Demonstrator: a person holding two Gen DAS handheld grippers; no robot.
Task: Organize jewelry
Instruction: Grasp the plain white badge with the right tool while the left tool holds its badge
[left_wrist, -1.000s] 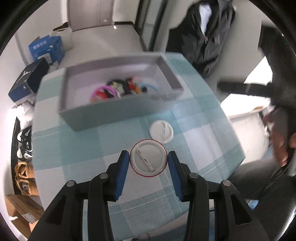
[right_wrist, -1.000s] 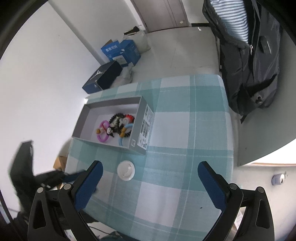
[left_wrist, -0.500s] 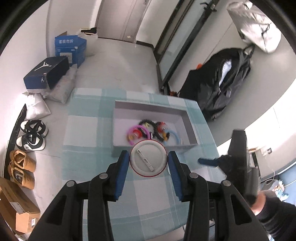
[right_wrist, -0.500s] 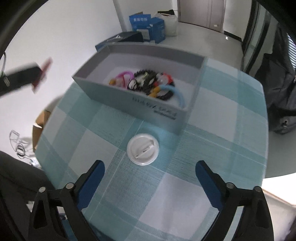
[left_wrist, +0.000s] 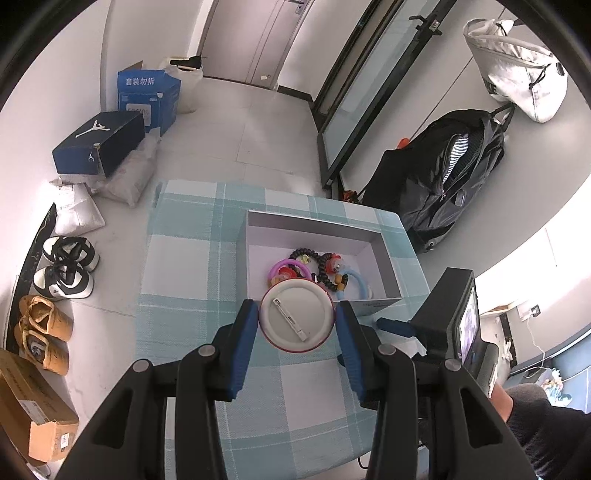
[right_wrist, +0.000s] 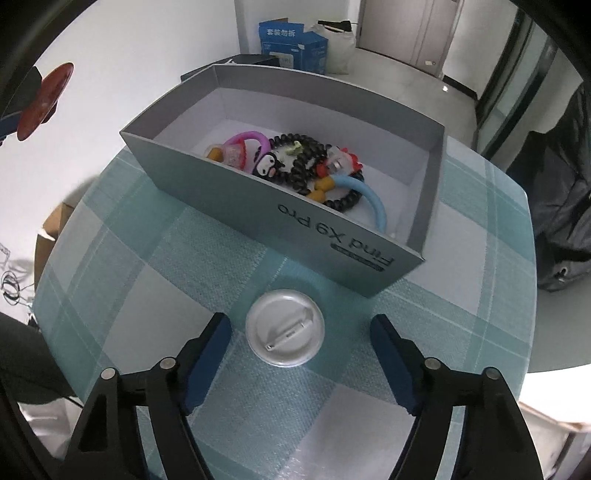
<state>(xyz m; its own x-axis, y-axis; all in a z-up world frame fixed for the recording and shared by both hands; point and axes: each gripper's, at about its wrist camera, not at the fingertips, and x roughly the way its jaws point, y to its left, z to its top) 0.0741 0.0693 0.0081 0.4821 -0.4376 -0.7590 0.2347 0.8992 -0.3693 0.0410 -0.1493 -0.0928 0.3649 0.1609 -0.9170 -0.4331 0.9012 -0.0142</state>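
Left gripper (left_wrist: 297, 325): both blue pads press the rim of a red-edged badge (left_wrist: 296, 319), which is gripped back-side up with its pin bar showing and held in the air above the near wall of the grey box (left_wrist: 314, 223). The gripper points steeply down at the table.

Right gripper (right_wrist: 300, 328): jaws partly open and closing, one blue pad on either side of a white badge (right_wrist: 285, 333); neither pad touches it. This badge lies flat, pin side up, on the checked tablecloth (right_wrist: 155, 258), just beside the box's printed near wall. The gripper points steeply down over it.

Box contents: a pink ring (right_wrist: 245, 142), a black bead bracelet (right_wrist: 299, 155) and a blue ring (right_wrist: 373, 201), heaped together on its floor.
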